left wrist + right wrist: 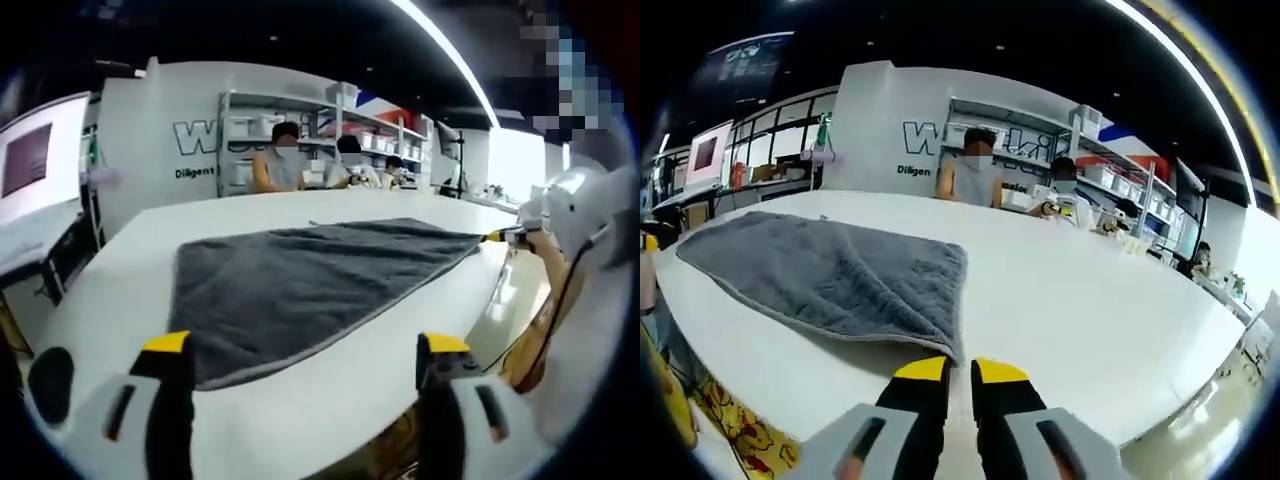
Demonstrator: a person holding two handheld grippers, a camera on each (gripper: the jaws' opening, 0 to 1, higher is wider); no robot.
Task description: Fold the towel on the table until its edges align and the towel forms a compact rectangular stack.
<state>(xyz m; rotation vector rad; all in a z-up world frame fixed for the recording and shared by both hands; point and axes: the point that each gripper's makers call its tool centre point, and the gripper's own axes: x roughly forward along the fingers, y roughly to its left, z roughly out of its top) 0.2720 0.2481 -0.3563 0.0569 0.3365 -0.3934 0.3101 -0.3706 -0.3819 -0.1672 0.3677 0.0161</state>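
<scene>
White tabletop [330, 400] takes up the lower half of both views, and on it the grey towel [300, 280] lies spread flat. In the left gripper view it sits at the centre; in the right gripper view it covers the left middle of the frame, its near corner reaching down to the jaws.

At the bottom of the left gripper view the left gripper [305, 360] hovers with its yellow-tipped jaws spread wide, nothing between them, just short of the towel's near hem. At the bottom centre of the right gripper view the right gripper [958, 375] has its jaws pressed almost together at the towel's corner. It looks pinched on that corner, though the cloth itself is hidden between the tips. That gripper also appears at the right middle of the left gripper view, at the towel's far corner.

The step in hand seems to be taking hold of two corners along one edge. To do it well, the left jaws should close on the near corner, hem included, and then both corners should lift together and travel evenly across to meet the opposite edge.

Shelving [1070, 150] and seated people [285, 160] line the back wall, well apart from the towel. A monitor [35, 160] stands at upper left. Nothing on the table blocks the fold.
</scene>
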